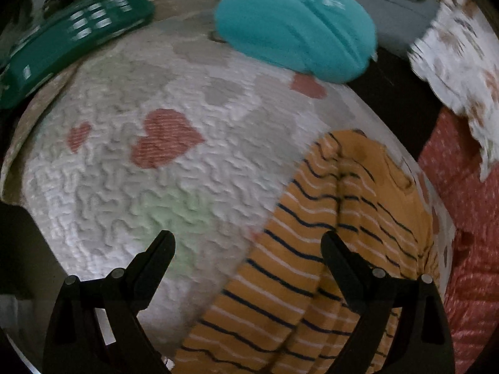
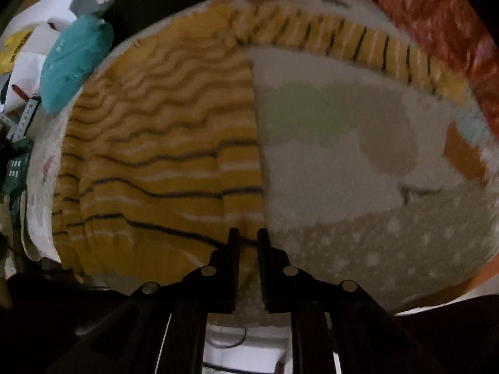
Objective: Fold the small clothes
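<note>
A mustard-yellow top with dark and white stripes (image 1: 293, 237) lies on a white quilted mat with hearts (image 1: 140, 187). My left gripper (image 1: 246, 243) hangs open above the mat. Its right finger is over the top's edge and nothing is between its fingers. In the right wrist view the top (image 2: 162, 155) is spread flat, with one sleeve (image 2: 374, 46) stretched out along the far side. My right gripper (image 2: 249, 238) is shut on the top's near hem corner, and the fabric shows in the thin gap between the fingers.
A folded teal garment (image 1: 296, 28) sits at the mat's far edge, also seen as the teal garment (image 2: 75, 59). A dark green plastic crate (image 1: 78, 31) lies at the far left. A red dotted cloth (image 1: 467, 249), a white floral cloth (image 1: 461, 62) and a grey item (image 1: 396, 15) border the right.
</note>
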{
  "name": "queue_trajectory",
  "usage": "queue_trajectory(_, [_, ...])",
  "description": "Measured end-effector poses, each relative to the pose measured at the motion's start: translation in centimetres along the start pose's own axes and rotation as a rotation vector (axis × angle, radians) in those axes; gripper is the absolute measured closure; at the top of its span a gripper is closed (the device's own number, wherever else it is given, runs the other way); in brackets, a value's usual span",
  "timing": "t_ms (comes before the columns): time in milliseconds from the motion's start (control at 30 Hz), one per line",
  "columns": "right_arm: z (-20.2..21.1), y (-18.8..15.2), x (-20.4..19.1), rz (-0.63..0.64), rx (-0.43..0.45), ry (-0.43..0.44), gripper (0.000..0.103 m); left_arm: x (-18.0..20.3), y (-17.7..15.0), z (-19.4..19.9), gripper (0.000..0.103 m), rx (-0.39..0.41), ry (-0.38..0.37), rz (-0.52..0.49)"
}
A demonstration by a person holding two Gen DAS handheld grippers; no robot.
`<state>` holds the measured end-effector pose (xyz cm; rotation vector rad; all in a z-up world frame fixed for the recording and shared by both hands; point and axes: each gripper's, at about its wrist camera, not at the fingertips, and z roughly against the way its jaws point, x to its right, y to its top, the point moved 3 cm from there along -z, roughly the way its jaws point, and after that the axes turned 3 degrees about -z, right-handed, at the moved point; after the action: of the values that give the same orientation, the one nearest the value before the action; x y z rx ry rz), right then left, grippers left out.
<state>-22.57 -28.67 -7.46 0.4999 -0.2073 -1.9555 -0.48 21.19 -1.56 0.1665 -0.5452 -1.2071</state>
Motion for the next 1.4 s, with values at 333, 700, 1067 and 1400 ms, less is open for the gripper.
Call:
queue_trajectory(333, [-0.1, 3.1, -17.7, 0.374, 0.015, 0.235, 0.062, -5.5, 2.5, 2.7, 0.009, 0.114, 0.088, 0.1])
queue_trajectory(700, [-1.1, 9.8, 6.6, -0.385, 0.126, 0.015, 0.06, -2.6, 2.1, 1.2, 0.009, 0.043, -0.009, 0.049])
queue_trajectory(1067, [0.7, 8.2, 28.9, -1.068, 0.306, 0.078, 0.048, 8.1, -1.1, -2.9, 0.009, -0.046, -0.037, -0.153])
queue_trajectory(1400, [1.5, 15.7, 28.1, -0.821, 0.342, -0.116, 0.095, 10.0, -1.4, -4.8, 0.009, -0.066, -0.003, -0.186])
